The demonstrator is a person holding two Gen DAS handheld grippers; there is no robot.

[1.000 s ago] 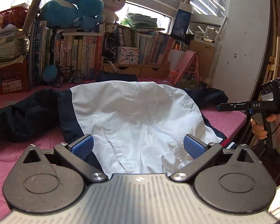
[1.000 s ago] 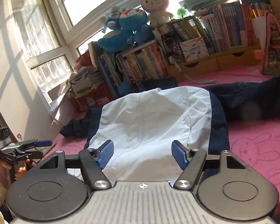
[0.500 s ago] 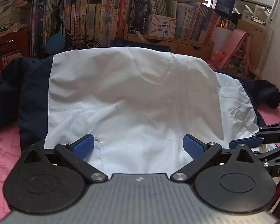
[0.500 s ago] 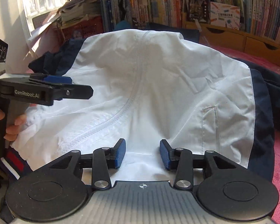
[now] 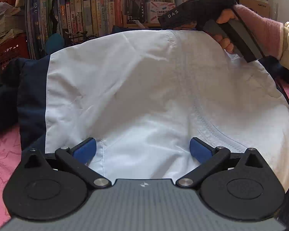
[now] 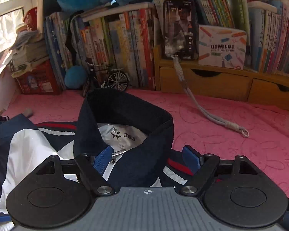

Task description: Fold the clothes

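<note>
A white jacket (image 5: 144, 88) with navy side panels lies spread on the pink cover (image 5: 3, 150). My left gripper (image 5: 142, 150) hovers open low over its near white part, and nothing is pinched between the blue pads. At the jacket's far end a hand (image 5: 226, 17) in a pink sleeve holds the right gripper's body. In the right wrist view the upright navy collar (image 6: 125, 115), with a label inside and a zipper pull, stands between the fingers of my right gripper (image 6: 147, 158). Its jaws are opening, and the pads do not press on the collar.
Rows of books (image 6: 109, 44) fill the back, with a phone (image 6: 179, 27) propped on wooden drawers (image 6: 206, 80) and its cable (image 6: 202, 111) trailing onto the cover. A model bicycle (image 6: 107, 79), a red crate (image 6: 36, 79) and a navy sleeve (image 5: 3, 96) lie nearby.
The right gripper swung from the jacket's near edge to the collar at the far end, narrowing and then widening its jaws. The left gripper dropped closer to the jacket, then held still.
</note>
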